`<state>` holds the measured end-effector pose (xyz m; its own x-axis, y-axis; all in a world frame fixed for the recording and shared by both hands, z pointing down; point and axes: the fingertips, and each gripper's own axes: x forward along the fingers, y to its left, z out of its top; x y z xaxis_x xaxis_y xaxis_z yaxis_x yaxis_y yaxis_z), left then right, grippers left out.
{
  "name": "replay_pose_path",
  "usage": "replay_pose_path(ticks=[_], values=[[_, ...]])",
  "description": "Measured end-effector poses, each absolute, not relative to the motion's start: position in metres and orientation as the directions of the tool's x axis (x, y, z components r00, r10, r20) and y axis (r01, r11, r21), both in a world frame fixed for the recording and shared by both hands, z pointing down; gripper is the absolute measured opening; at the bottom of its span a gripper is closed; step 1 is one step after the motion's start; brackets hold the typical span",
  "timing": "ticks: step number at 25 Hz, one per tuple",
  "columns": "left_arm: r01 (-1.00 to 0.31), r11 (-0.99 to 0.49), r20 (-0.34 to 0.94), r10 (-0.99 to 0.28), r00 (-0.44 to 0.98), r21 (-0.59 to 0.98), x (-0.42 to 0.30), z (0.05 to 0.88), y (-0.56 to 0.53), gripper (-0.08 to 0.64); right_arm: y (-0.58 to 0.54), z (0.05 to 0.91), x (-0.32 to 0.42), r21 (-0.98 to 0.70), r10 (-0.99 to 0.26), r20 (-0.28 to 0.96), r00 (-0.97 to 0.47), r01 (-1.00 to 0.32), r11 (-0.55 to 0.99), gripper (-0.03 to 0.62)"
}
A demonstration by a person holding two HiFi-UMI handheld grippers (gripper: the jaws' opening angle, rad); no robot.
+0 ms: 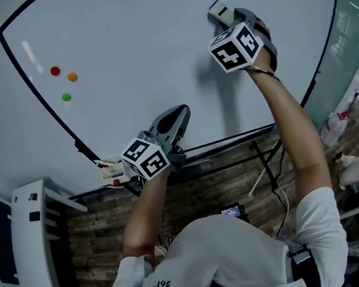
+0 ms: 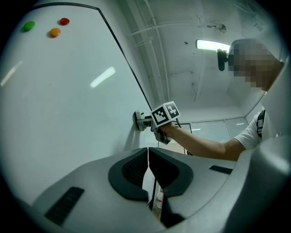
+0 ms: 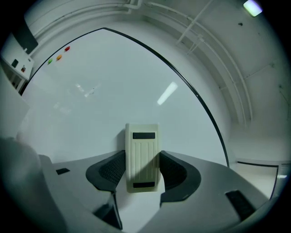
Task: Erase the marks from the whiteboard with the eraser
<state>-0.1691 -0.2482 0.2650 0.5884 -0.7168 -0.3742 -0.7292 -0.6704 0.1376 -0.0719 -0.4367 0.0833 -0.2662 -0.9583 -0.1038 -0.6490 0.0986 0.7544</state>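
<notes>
The whiteboard [image 1: 135, 56] fills the head view; I see no pen marks on it. My right gripper [image 1: 226, 13] is shut on a cream eraser [image 1: 220, 10] and holds it flat against the board near the upper right. In the right gripper view the eraser [image 3: 142, 157] sits clamped between both pads against the white surface [image 3: 113, 91]. My left gripper [image 1: 176, 116] hangs low by the board's bottom edge, jaws shut with nothing between them. The left gripper view shows its closed tips [image 2: 148, 157] and, beyond them, the right gripper with the eraser [image 2: 139, 119].
Red [image 1: 55, 71], orange [image 1: 71, 76] and green [image 1: 66, 97] magnets sit on the board's left part. A small tray [image 1: 112, 171] hangs at the lower frame. A white cabinet [image 1: 33, 244] stands at lower left, cables and the board's stand [image 1: 264, 164] below.
</notes>
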Motion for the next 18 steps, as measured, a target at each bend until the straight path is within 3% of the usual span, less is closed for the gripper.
replay_pose_path(ticks=[8,18], values=[[-0.719,-0.680,-0.358,-0.712,0.604,0.141,-0.177,0.273,-0.245,0.011,-0.428,0.083,-0.089,0.684,-0.962,-0.099,-0.256,-0.719,0.121,0.252],[-0.711,-0.688,-0.365,-0.706,0.607,0.147,-0.198,0.278,-0.233,0.011,-0.396,0.087,-0.161,0.749,-0.949,-0.102,-0.297,-0.651,0.123,0.252]])
